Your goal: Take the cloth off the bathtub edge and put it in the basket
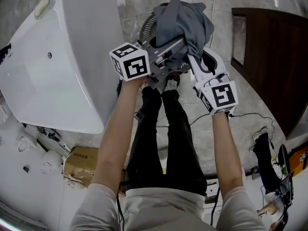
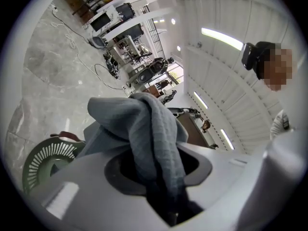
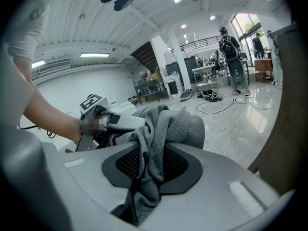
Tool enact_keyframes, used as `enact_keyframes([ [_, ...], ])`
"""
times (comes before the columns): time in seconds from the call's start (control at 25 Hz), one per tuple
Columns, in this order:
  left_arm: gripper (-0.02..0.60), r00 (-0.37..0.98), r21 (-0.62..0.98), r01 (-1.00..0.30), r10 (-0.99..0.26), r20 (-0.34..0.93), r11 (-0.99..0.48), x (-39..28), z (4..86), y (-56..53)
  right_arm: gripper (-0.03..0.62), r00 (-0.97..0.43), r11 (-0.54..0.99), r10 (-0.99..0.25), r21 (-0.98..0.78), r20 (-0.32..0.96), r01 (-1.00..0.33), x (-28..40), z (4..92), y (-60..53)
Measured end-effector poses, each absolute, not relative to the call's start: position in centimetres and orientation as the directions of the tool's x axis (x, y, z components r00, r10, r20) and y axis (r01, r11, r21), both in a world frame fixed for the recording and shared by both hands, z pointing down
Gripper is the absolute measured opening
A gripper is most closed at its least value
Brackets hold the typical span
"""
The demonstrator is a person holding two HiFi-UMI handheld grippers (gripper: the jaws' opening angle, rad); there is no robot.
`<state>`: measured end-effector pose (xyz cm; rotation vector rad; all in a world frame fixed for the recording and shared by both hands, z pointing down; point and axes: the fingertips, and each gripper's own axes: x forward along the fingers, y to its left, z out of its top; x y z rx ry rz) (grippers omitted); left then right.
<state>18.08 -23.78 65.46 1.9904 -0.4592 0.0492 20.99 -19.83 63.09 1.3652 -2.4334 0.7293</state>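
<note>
A grey cloth [image 1: 185, 20] hangs bunched in the air between both grippers, above a round slatted basket [image 1: 147, 29] on the floor. My left gripper [image 1: 175, 46] is shut on one fold of it, and my right gripper [image 1: 193, 57] is shut on another fold beside it. In the left gripper view the cloth [image 2: 154, 129] runs down into the jaws, with the basket [image 2: 45, 160] low at the left. The right gripper view shows the cloth [image 3: 161, 134] pinched between the jaws and the left gripper [image 3: 113, 121] just behind it. The white bathtub [image 1: 62, 57] lies to the left, with no cloth on its edge.
A dark wooden cabinet [image 1: 274, 57] stands at the right. A cardboard box [image 1: 82, 162] sits by the tub's near end. Cables [image 1: 250, 124] trail over the marble floor. The person's legs in black trousers [image 1: 163, 138] stand just before the basket.
</note>
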Motion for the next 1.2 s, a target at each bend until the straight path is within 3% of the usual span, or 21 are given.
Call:
enact_keyframes([
  [0.32,0.153,0.922,0.865,-0.297,-0.357,0.15,-0.404,18.4,62.6,-26.3,0.083,-0.511,0.406,-0.764,-0.321,0.394,-0.855,21.5,61.5,-22.4],
  [0.68,0.156,0.883,0.893,-0.422,-0.297,0.364,-0.159,13.1,74.0,-18.2,0.083,-0.59,0.379,-0.58,-0.454,0.562,-0.806,16.2,71.6,-14.9],
  [1.0,0.155,0.833,0.863,-0.5,-0.314,0.455,-0.076,11.9,79.0,-16.5,0.084,-0.581,0.338,-0.5,-0.472,0.642,-0.814,15.3,76.9,-13.2],
  [1.2,0.179,0.74,0.775,-0.63,-0.347,0.576,-0.056,11.2,81.6,-16.8,0.089,-0.554,0.353,-0.454,-0.43,0.697,-0.831,15.7,79.6,-13.8],
])
